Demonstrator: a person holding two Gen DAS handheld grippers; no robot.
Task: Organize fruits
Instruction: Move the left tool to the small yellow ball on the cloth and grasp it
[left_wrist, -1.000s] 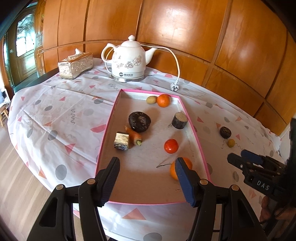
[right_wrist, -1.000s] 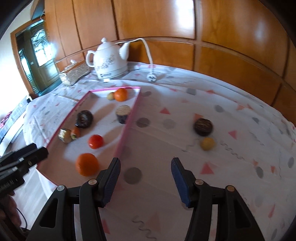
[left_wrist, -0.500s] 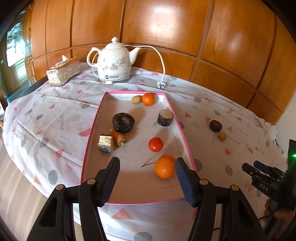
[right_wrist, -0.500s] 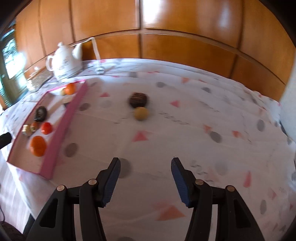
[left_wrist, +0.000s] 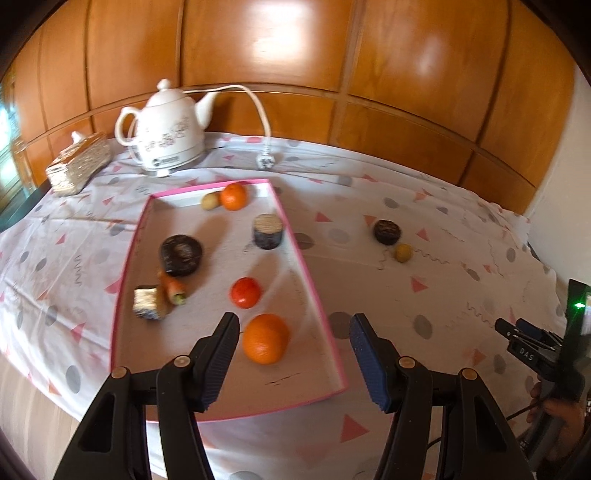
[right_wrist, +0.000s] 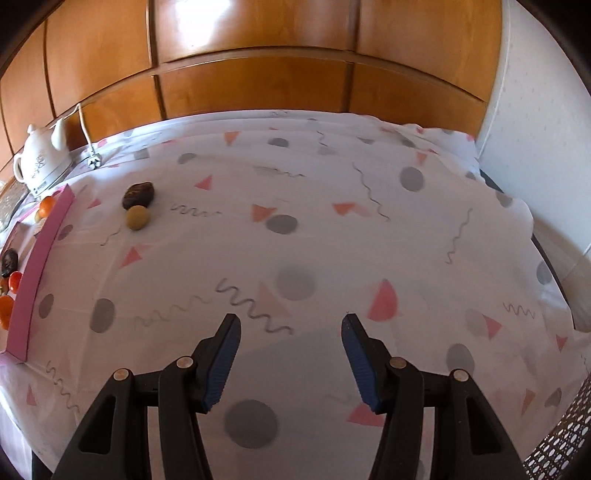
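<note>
A pink-rimmed tray (left_wrist: 314, 284) lies on the patterned tablecloth. It holds a large orange (left_wrist: 266, 338), a red tomato (left_wrist: 245, 292), a small orange (left_wrist: 232, 196), a yellowish fruit (left_wrist: 209, 200), a carrot piece (left_wrist: 171, 286) and dark round pieces. A dark round piece (left_wrist: 386, 232) and a small yellow fruit (left_wrist: 403, 253) lie on the cloth right of the tray; they also show in the right wrist view (right_wrist: 137, 218). My left gripper (left_wrist: 293, 356) is open above the tray's near end. My right gripper (right_wrist: 290, 356) is open and empty over bare cloth; it also shows at the far right of the left wrist view (left_wrist: 517, 334).
A white electric kettle (left_wrist: 166, 142) with its cord and plug (left_wrist: 266, 160) stands at the back left. A woven tissue box (left_wrist: 77, 168) sits left of it. Wooden wall panels run behind the table. A white wall (right_wrist: 535, 110) is at the right.
My left gripper has swung right, so the tray sits further left in its view. My right gripper has swung far right, away from the tray, over the bare right part of the cloth.
</note>
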